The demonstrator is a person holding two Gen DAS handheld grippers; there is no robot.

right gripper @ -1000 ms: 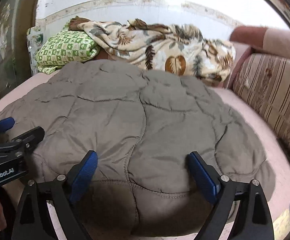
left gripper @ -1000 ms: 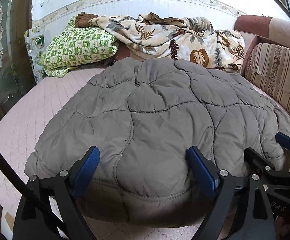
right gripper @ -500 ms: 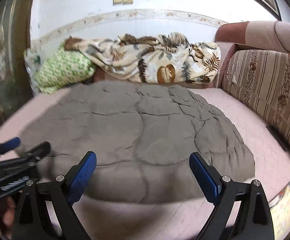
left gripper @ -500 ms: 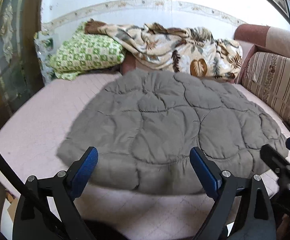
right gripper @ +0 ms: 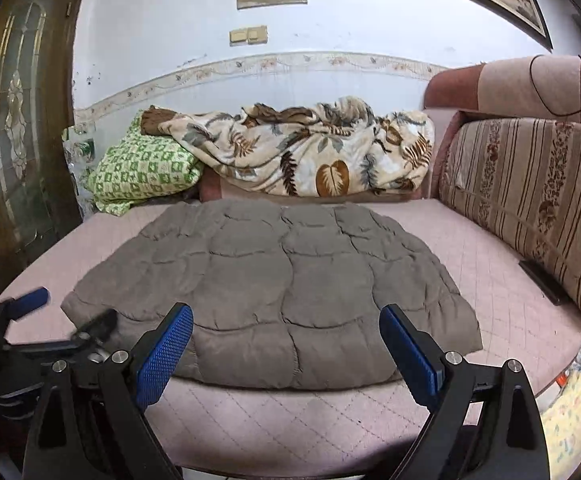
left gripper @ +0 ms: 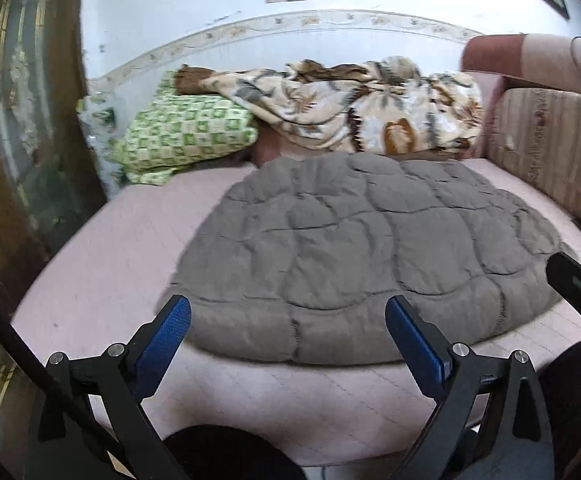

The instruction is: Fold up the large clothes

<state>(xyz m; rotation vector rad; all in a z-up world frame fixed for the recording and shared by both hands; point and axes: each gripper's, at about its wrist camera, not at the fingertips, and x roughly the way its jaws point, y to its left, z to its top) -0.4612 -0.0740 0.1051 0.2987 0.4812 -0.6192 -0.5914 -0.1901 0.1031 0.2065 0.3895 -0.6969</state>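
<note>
A grey-brown quilted garment point(left gripper: 354, 256) lies flat and folded on the pink bed point(left gripper: 102, 264); it also shows in the right wrist view point(right gripper: 274, 292). My left gripper point(left gripper: 288, 332) is open and empty, held back from the garment's near edge. My right gripper point(right gripper: 286, 344) is open and empty, also short of the near edge. The left gripper shows at the left of the right wrist view point(right gripper: 62, 316); part of the right gripper shows at the right edge of the left wrist view point(left gripper: 578, 280).
A green checked pillow point(right gripper: 142, 168) and a leaf-print blanket point(right gripper: 306, 152) lie at the bed's head by the wall. A striped cushion point(right gripper: 530, 200) lines the right side. A wooden door point(right gripper: 14, 140) stands at the left. A dark flat object point(right gripper: 544, 282) lies by the cushion.
Both grippers have pulled back and up from the garment's near edge, which lay between the fingers a second ago. The garment now lies flat on the bed, apart from both.
</note>
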